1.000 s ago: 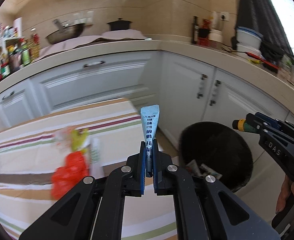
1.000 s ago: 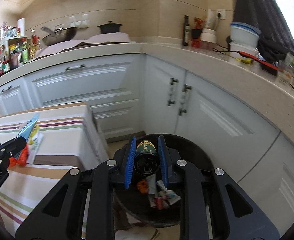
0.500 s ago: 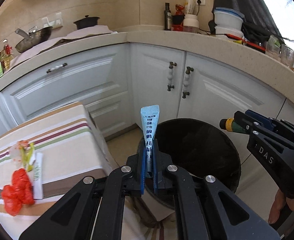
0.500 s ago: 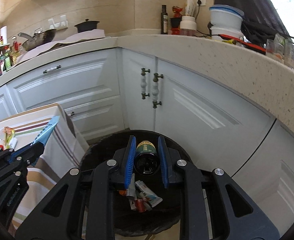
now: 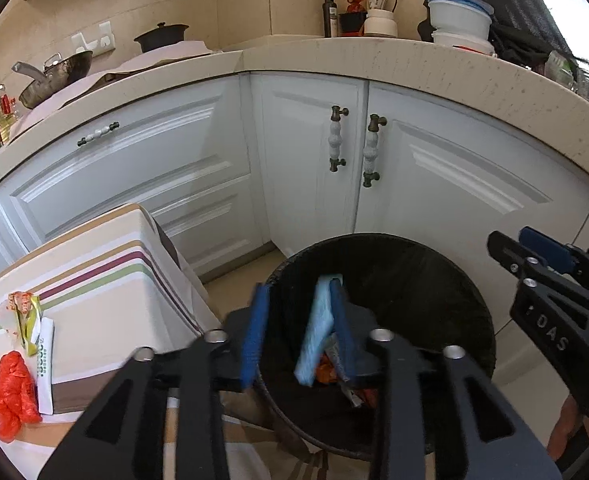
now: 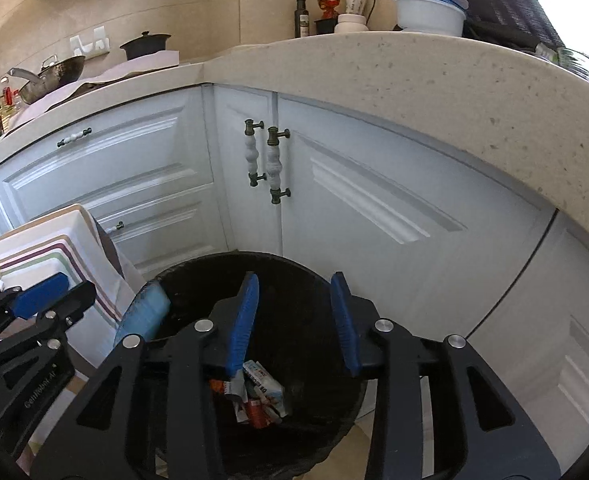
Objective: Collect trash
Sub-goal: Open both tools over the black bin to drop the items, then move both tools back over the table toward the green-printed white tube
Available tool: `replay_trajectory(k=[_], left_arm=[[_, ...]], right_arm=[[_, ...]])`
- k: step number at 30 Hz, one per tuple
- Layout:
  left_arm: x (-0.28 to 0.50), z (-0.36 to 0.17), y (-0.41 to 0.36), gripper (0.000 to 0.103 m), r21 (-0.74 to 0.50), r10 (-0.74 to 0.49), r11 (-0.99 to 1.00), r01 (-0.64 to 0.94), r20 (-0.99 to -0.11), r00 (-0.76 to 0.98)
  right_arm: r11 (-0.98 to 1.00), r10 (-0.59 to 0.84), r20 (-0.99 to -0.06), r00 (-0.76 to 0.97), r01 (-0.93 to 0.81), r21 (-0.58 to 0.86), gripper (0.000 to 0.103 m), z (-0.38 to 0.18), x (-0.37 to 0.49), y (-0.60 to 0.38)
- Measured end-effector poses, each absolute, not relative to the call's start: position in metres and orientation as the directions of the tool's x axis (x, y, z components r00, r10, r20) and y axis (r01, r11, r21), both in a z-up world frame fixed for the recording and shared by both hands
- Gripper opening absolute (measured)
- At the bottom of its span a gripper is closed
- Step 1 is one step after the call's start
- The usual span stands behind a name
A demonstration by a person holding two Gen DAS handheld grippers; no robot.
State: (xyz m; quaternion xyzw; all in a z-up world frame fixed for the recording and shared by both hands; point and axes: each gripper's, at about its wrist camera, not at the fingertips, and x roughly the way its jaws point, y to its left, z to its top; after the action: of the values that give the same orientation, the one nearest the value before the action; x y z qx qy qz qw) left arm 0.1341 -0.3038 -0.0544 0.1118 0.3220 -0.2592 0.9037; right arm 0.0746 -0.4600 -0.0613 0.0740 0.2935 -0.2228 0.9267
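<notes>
Both claws opened since last frames. Left claw (image 5: 300, 330) wide; blue sachet (image 5: 317, 330) slipping off its right pad toward bin (image 5: 446, 280) below. Right claw (image 6: 294, 322) wide, empty; bottle gone, presumably binned. Red wrapper (image 5: 10, 396) remains on counter (image 5: 106, 280), left of left claw.

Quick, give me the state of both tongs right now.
Left tongs: open, over the black bin; the light blue packet is loose against one finger, blurred, apparently dropping.
Right tongs: open, holding nothing, over the bin.
</notes>
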Motion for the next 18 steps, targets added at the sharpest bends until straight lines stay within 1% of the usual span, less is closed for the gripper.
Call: replay_trajectory(k=[7,9,13,18], left_arm=[[0.134,-0.05,-0.298,0.045,0.036,-0.386,0.85,0.525,-0.636,0.668],[0.134,-0.048,-0.295,0.045,0.039,-0.38,0.854,0.519,-0.635,0.673],[0.132,-0.045,-0.286,0.049,0.051,-0.366,0.862,0.505,-0.628,0.687],[0.129,-0.039,-0.266,0.05,0.057,-0.345,0.876,0.479,-0.62,0.704]], right_arm=[[0.889,-0.367,-0.579,0.728,0.457,0.012,0.039,-0.061,0.073,-0.455],[0.889,-0.364,-0.578,0.73,0.457,0.017,0.04,-0.061,0.072,-0.453],[0.892,-0.355,-0.58,0.733,0.451,0.024,0.041,-0.059,0.07,-0.445],[0.901,-0.333,-0.578,0.745,0.431,0.037,0.041,-0.054,0.069,-0.429]])
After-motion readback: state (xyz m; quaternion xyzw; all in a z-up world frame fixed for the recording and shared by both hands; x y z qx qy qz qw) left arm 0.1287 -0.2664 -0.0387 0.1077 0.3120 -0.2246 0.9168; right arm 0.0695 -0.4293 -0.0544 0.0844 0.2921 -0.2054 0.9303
